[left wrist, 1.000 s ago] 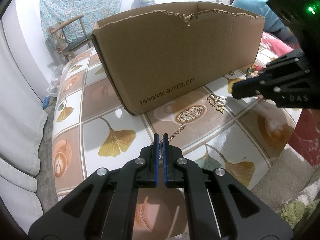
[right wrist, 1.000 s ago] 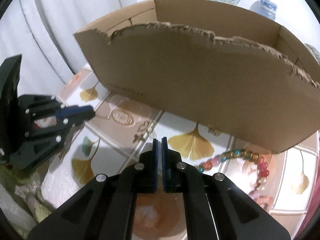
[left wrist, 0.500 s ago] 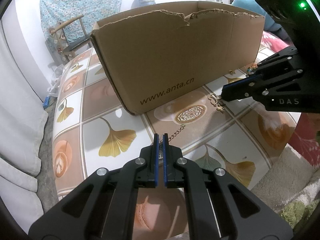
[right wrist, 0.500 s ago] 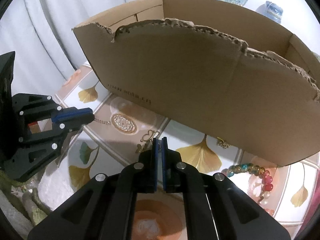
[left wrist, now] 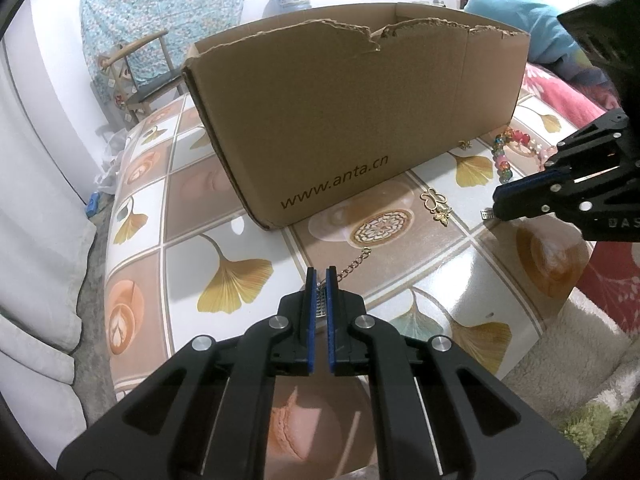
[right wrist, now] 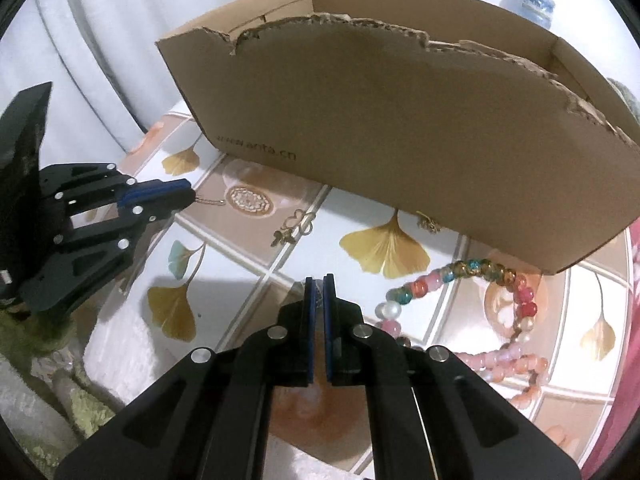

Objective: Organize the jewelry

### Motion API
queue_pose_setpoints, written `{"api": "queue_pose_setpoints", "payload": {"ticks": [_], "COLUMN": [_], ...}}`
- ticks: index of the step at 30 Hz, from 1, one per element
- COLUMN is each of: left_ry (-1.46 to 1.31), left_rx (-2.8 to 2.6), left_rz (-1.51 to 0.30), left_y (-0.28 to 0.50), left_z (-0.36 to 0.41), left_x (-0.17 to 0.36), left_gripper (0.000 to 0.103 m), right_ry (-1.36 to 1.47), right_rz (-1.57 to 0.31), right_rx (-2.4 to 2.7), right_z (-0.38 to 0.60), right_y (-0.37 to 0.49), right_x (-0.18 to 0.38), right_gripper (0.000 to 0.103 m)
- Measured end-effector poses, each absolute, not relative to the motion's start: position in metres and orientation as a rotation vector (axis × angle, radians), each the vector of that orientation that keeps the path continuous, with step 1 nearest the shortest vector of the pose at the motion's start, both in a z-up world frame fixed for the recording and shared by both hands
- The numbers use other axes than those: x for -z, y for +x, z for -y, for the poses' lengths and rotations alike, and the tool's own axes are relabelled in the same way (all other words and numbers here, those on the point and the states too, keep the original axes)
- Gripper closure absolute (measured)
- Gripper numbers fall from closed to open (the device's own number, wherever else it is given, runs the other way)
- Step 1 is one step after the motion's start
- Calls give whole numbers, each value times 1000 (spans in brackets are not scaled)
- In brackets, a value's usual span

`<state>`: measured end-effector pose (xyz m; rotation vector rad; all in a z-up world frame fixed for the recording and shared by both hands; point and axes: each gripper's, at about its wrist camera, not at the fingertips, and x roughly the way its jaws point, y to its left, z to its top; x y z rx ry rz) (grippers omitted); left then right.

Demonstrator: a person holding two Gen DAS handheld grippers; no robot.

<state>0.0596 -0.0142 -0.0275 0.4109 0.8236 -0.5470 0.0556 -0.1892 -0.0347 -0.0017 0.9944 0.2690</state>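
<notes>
My left gripper [left wrist: 319,276] is shut on the end of a gold chain [left wrist: 354,266] whose links trail onto the tiled table [left wrist: 236,276]. It also shows in the right wrist view [right wrist: 192,196], with the chain [right wrist: 210,201] at its tip. My right gripper [right wrist: 318,280] [left wrist: 496,206] hovers low over the table. Its jaws are opening, only a narrow gap apart, with a small silver piece [left wrist: 486,214] at the fingertips. A gold butterfly charm [left wrist: 436,204] [right wrist: 294,226] lies between the grippers. A coloured bead bracelet [right wrist: 460,276] [left wrist: 502,156] lies right of it.
A large open cardboard box [left wrist: 360,120] [right wrist: 400,120] with a torn rim stands behind the jewelry. A small gold charm [right wrist: 428,224] lies at its foot. Pink beads [right wrist: 500,356] lie near the right edge. A chair [left wrist: 140,72] stands far left, a fluffy rug [left wrist: 580,340] below the table.
The right gripper swung in toward the butterfly charm, then drew back to the right, and its jaws parted slightly. The left gripper and its chain have not moved.
</notes>
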Motion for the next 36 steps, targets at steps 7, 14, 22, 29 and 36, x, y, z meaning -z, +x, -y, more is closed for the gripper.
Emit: {"api": "queue_pose_setpoints", "payload": {"ticks": [7,14,22,29,36], "left_ry": [413,414,421,412,421], "left_rx": [546,549,552,555,549], "left_rz": [-825,-824,-820,-808,-790], "left_y": [60,59,56,53,48], "left_z": [15,14,12,10,10], "left_x": [28,29,30,28,21], "left_gripper": [99,99,99,101,103], "right_ry": [-30,-120,-103,-67,-53], "right_rz": [-988,-1001,-1010,-988,-958], "right_rx": [-320,-318,-348,-346,-347], "right_z": [191,179,178,192,197], "right_y": [55,63,66,56,51], "right_x": [33,40,40,32,25], "right_gripper": [74,86,97,100,100]}}
